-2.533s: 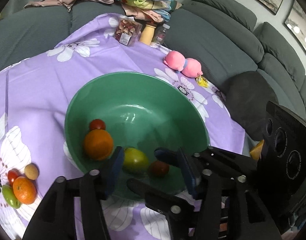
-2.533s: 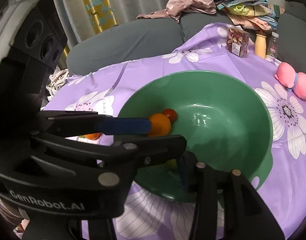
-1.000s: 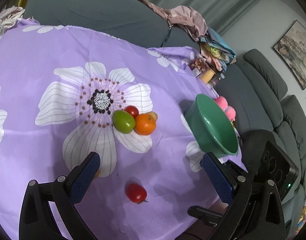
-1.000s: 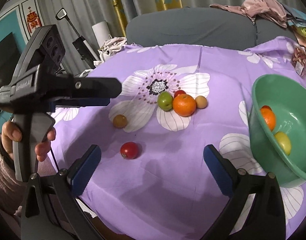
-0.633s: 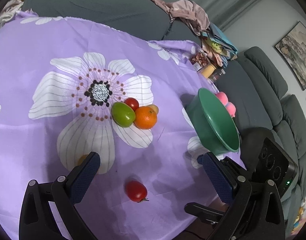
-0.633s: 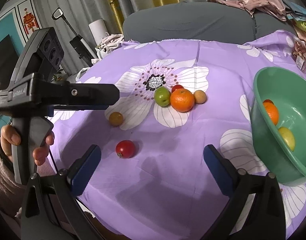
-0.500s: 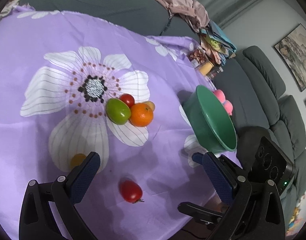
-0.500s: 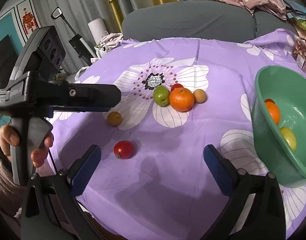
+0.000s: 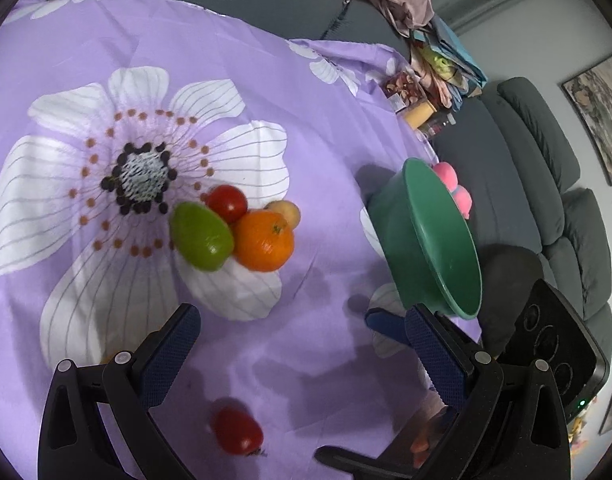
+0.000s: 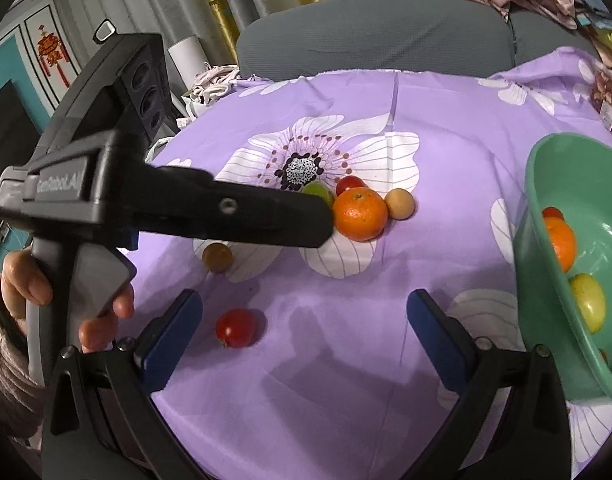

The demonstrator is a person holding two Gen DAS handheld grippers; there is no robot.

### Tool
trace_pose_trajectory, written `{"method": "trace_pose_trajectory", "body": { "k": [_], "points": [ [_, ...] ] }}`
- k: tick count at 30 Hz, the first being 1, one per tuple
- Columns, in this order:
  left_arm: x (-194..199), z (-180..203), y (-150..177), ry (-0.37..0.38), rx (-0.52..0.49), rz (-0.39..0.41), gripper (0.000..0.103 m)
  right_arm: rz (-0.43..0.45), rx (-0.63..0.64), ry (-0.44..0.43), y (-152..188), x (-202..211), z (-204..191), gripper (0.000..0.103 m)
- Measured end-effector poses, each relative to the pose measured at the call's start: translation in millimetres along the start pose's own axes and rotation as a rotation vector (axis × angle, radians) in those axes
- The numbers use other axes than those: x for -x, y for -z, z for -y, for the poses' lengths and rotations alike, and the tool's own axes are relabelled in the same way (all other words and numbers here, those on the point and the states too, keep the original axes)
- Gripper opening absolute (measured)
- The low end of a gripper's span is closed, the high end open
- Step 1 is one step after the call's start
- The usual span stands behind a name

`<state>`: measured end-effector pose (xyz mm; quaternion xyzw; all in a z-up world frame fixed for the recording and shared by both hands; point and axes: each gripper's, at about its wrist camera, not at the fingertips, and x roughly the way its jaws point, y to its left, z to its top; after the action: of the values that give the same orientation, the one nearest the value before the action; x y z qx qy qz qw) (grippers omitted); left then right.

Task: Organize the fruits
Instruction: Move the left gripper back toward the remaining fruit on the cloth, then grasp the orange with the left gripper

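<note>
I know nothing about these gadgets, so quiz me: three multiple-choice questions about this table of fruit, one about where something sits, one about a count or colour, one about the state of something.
1. Where does the lone red tomato lie?
A. inside the bowl
B. on the cloth, apart from the fruit cluster
C. on the sofa

2. How many fruits form the tight cluster on the white flower print?
A. two
B. four
C. seven

3. How do the fingers of the right gripper stand?
A. spread wide, holding nothing
C. shut on an orange
B. shut on the bowl's rim

Answers:
1 B: it sits by itself on the purple cloth, nearer the camera than the cluster.
2 B: green fruit, small red tomato, orange and small tan fruit touch one another.
3 A: both blue pads are far apart with only cloth between them; the green bowl is off to the side.
</note>
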<state>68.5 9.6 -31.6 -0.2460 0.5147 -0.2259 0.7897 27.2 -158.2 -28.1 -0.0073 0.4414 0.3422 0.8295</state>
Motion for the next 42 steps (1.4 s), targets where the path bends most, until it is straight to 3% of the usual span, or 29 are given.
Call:
{"method": "trace_pose_trajectory", "body": {
  "k": [4,14,18,21,29,32,35,42],
  "points": [
    [-7,-2,-6,-0.022,0.019,-0.007,0.102,-0.009,-0.027,0.006,-7,-7,4,0.102],
    [-16,-6,-15,0.068,0.083,-0.010,0.101,-0.051,-0.053,0.022,-22,-22,16,0.093],
    [-23,-11,-17,0.076,0.124,-0.012,0.094,-0.060,-0.088,0.006,-24,-27,24,0.088],
    [-28,-13,-19,0.070,0.130,-0.018,0.084,-0.064,-0.103,0.002,-25,-30,27,0.086],
    [-33,-13,-31,0.022,0.111,-0.009,0.084,-0.085,-0.101,-0.002,-32,-37,29,0.084],
    [-35,-14,-35,0.013,0.102,-0.017,0.083,-0.104,-0.098,-0.012,-36,-43,30,0.080],
    [-38,-16,-38,-0.008,0.092,-0.029,0.073,-0.119,-0.097,-0.011,-41,-48,30,0.077],
    [-44,-18,-42,-0.014,0.075,-0.050,0.071,-0.153,-0.108,0.006,-50,-66,34,0.064]
  ]
}}
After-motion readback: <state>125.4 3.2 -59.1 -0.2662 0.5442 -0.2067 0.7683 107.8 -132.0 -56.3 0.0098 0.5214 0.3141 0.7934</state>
